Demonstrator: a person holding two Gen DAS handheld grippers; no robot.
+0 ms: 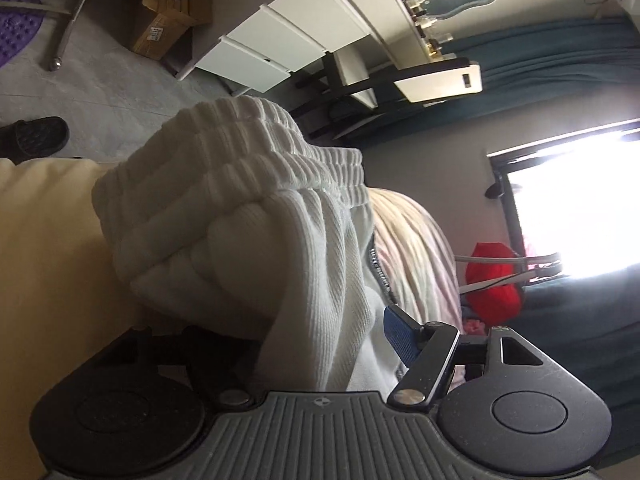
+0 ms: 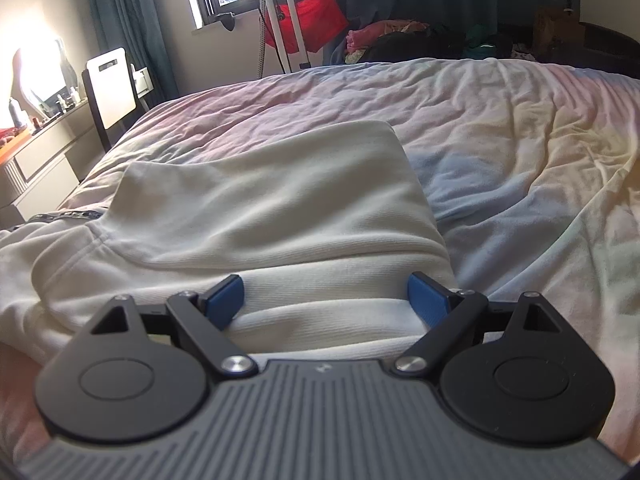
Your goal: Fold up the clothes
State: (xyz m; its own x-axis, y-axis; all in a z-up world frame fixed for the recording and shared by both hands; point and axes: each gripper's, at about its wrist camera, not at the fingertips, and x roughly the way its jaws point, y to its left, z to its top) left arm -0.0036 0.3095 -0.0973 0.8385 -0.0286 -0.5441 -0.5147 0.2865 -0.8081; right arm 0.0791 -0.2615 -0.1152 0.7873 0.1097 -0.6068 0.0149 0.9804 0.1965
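A white ribbed garment (image 1: 224,216) with a gathered elastic waistband fills the left wrist view, bunched into thick folds. My left gripper (image 1: 296,332) is closed around that bunch. The cloth lies against its blue right pad (image 1: 400,332) and covers the other finger. In the right wrist view the same white garment (image 2: 260,200) lies on the bed, partly folded, with a dark printed band at its left edge. My right gripper (image 2: 325,304) rests low on the near fold, with its jaws wide open. Flat cloth lies between its blue pads (image 2: 222,300) without being pinched.
The bed (image 2: 520,140) has a wrinkled pastel cover. To its left stand a chair (image 2: 110,88) and a white drawer unit (image 1: 280,40). On the floor are a cardboard box (image 1: 168,12) and a black slipper (image 1: 34,138). A red bag (image 2: 312,20) and piled clothes sit by the window.
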